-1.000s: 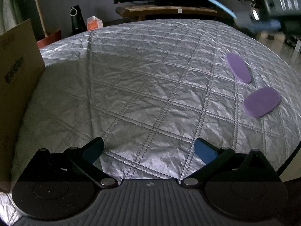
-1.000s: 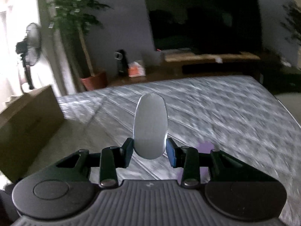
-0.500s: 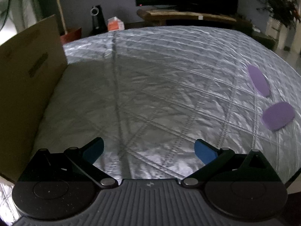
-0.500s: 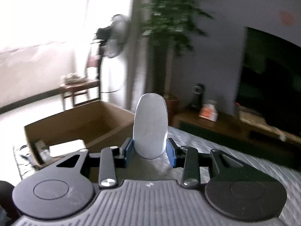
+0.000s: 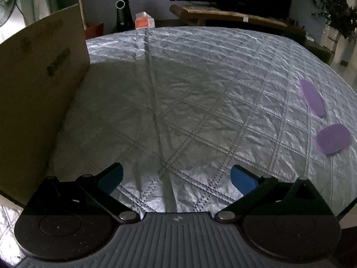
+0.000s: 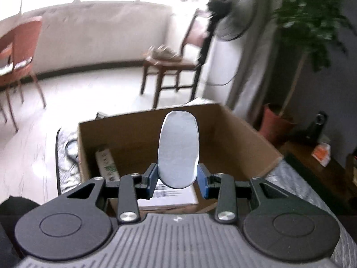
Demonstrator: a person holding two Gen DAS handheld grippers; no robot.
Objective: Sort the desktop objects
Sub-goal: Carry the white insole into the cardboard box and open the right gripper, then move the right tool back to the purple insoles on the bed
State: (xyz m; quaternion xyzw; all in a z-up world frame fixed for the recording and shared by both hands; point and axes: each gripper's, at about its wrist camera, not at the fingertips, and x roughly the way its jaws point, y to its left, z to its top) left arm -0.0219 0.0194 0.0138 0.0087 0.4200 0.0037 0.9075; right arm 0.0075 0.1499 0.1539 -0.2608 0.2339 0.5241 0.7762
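My right gripper (image 6: 177,178) is shut on a pale grey oval pad (image 6: 178,149), which stands upright between the blue fingertips, over the open cardboard box (image 6: 250,138). Inside the box lie a white carton (image 6: 169,197) and a long narrow pack (image 6: 107,163). My left gripper (image 5: 176,176) hangs open and empty above the silver quilted table cover (image 5: 189,102). Two purple oval pads rest on the cover at the right, one farther (image 5: 312,98) and one nearer (image 5: 333,138). The same box's side (image 5: 38,93) rises at the left of the left wrist view.
Past the table stand a TV bench (image 5: 225,16), a black speaker (image 5: 122,14) and an orange-white pack (image 5: 144,20). Beyond the box are a wooden stool (image 6: 171,67), a standing fan (image 6: 232,15), a potted tree (image 6: 301,44) and a red chair (image 6: 20,49).
My right gripper has swung left from over the table to above the cardboard box, still holding the grey pad. The left gripper's view drifted slightly, and the box side looms larger.
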